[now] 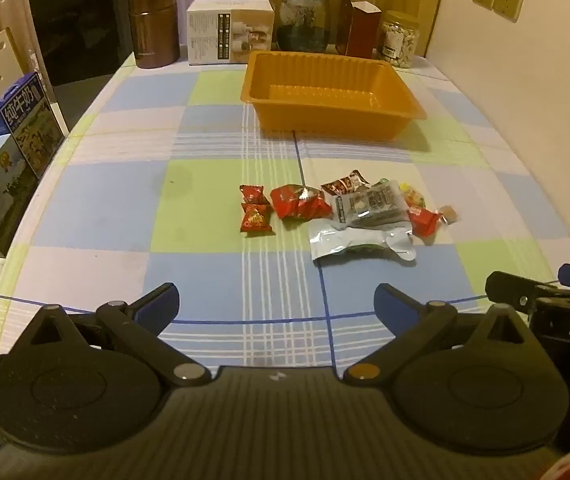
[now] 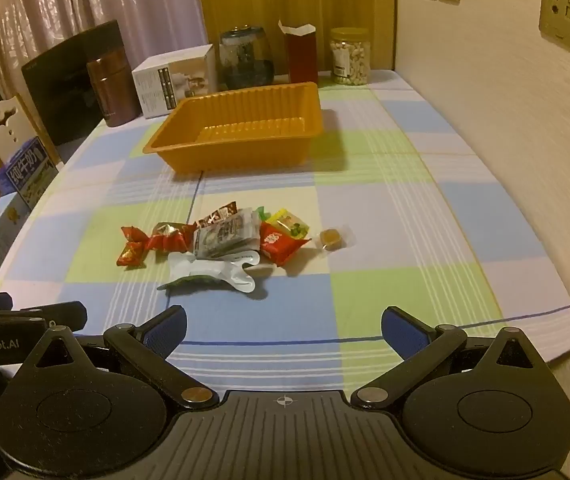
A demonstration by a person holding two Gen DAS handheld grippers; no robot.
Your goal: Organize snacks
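A: Okay, we've got both jaws spread wide, nothing between them — left hand-held gripper [image 1: 276, 304], right hand-held gripper [image 2: 283, 326].

B: Snacks?

A: We see the snack pile [image 2: 221, 240] loose on the counter [image 2: 425, 208], just in front of the orange tray [image 2: 241, 136], apart from it. Small brown candy [image 2: 331, 238] sits beside the pile.

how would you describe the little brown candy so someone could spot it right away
Start at the orange tray on the checked tablecloth, then drop to the snack pile in front of it. The brown candy lies just off the pile's right end, alone: a small brown square in clear wrap, unlike the red and silver packets.
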